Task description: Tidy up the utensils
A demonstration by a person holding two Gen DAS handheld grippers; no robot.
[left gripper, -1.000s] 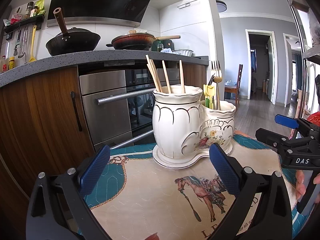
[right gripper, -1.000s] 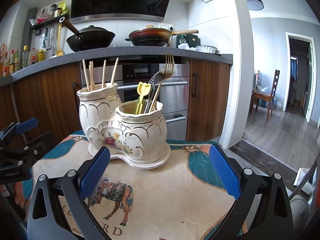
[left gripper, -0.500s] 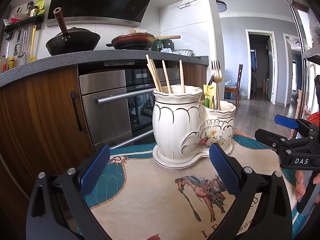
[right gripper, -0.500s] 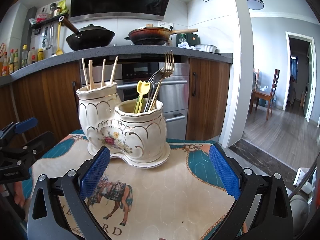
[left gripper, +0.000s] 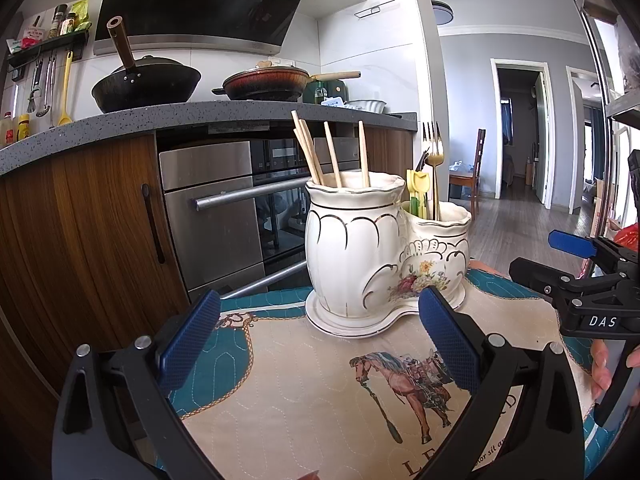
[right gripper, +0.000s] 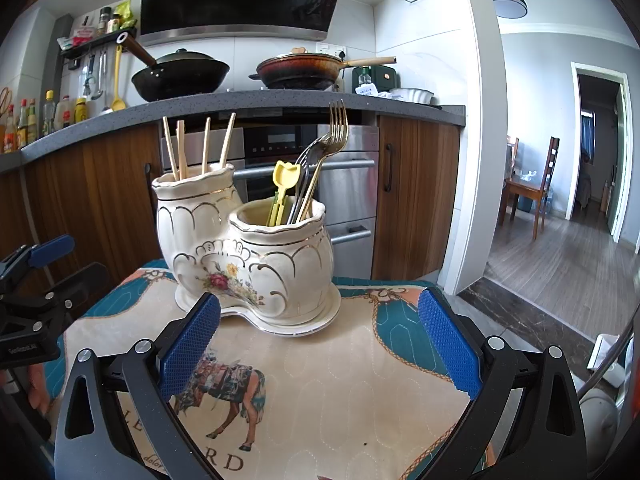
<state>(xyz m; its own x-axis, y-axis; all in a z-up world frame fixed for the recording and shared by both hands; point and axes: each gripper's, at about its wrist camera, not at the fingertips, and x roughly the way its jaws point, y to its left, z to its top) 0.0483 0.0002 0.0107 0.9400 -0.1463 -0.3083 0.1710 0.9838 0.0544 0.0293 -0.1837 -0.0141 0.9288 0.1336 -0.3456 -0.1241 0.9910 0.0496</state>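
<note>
A white ceramic double holder (left gripper: 356, 264) (right gripper: 248, 256) stands on a horse-print cloth (left gripper: 320, 392) (right gripper: 340, 380). Its taller cup holds several wooden chopsticks (left gripper: 332, 152) (right gripper: 200, 148). Its shorter cup holds a gold fork (right gripper: 334, 136) (left gripper: 434, 156), a dark utensil and a yellow plastic utensil (right gripper: 282, 184) (left gripper: 416, 190). My left gripper (left gripper: 318, 346) is open and empty, a little short of the holder. My right gripper (right gripper: 318, 346) is open and empty, also short of the holder. Each gripper shows at the edge of the other's view: the right one (left gripper: 576, 280), the left one (right gripper: 36, 280).
Behind the table is a kitchen counter (left gripper: 120, 120) with a black wok (left gripper: 146, 86) and a red pan (left gripper: 268, 84), and a steel oven (left gripper: 216, 208) below. A wooden chair (right gripper: 536, 184) and an open doorway (right gripper: 600, 152) lie to the right.
</note>
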